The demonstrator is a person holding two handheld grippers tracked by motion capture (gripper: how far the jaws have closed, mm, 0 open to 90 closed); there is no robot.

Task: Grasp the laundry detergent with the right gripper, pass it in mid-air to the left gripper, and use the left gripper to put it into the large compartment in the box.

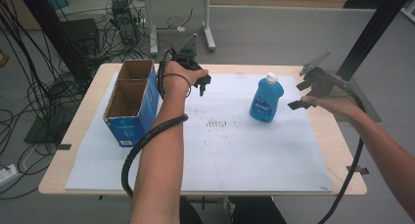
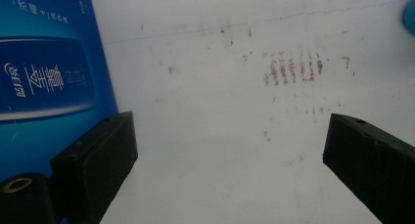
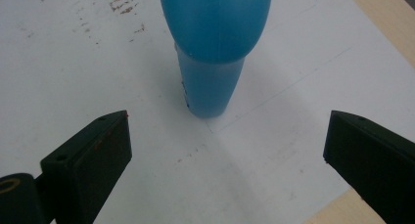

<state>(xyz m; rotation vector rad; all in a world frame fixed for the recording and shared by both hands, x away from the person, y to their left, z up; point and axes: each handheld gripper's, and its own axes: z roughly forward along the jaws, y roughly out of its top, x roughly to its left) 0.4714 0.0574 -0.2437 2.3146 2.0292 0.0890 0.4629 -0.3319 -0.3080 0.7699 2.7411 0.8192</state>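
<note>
On white mat (image 1: 205, 145), blue bottle (image 1: 266, 99) upright just ahead of right gripper (image 1: 304, 94), jaws spread, apart.

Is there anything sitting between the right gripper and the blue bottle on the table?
Nothing visible. The right gripper is open beside the blue bottle, and in the right gripper view only bare white mat lies between its jaws and the upright bottle. The cardboard box stands far off at the left.

We've got bare forearms here, no sleeves. Our left gripper (image 1: 202, 86) and right gripper (image 1: 304, 94) are both black with chunky blocky jaws, a ribbed black cable trailing off each, and a grey three-cornered plate on top
</note>
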